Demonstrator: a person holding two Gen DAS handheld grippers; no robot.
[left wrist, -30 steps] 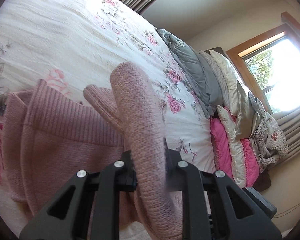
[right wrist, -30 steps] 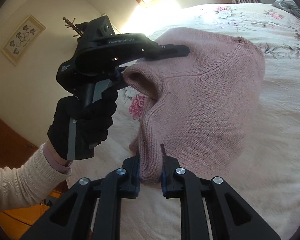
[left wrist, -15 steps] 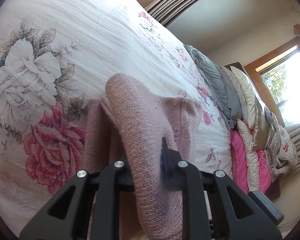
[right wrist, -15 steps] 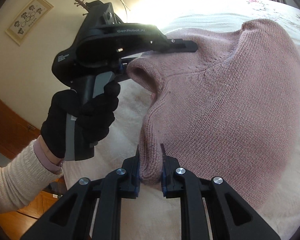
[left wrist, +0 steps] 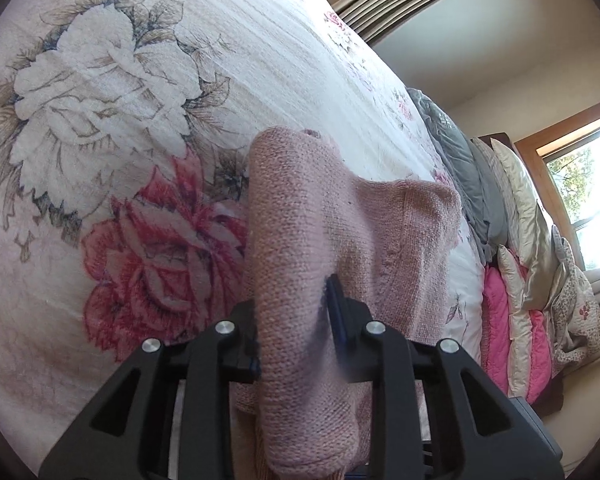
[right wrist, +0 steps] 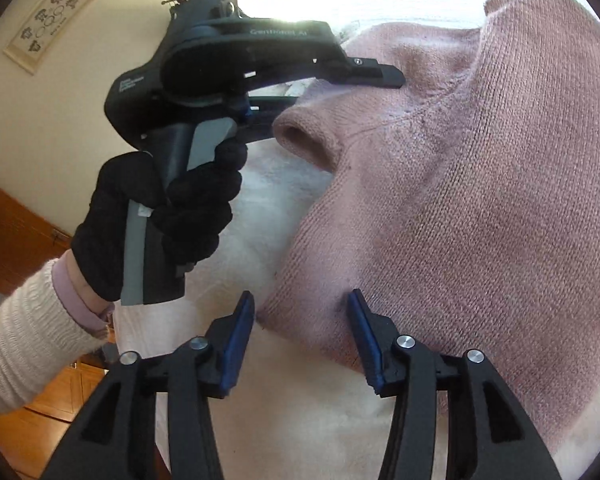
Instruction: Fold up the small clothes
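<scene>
Two claws work one pink sweater [right wrist: 480, 200] on the flowered bed [left wrist: 140, 80]. The left claw [left wrist: 296, 312] is clamped on a thick fold of knit; the right claw [right wrist: 300, 320] stands spread wide, gripping nothing, the sweater's edge directly ahead between its pads. The fold runs leftward toward the left claw, which is nearer.
</scene>
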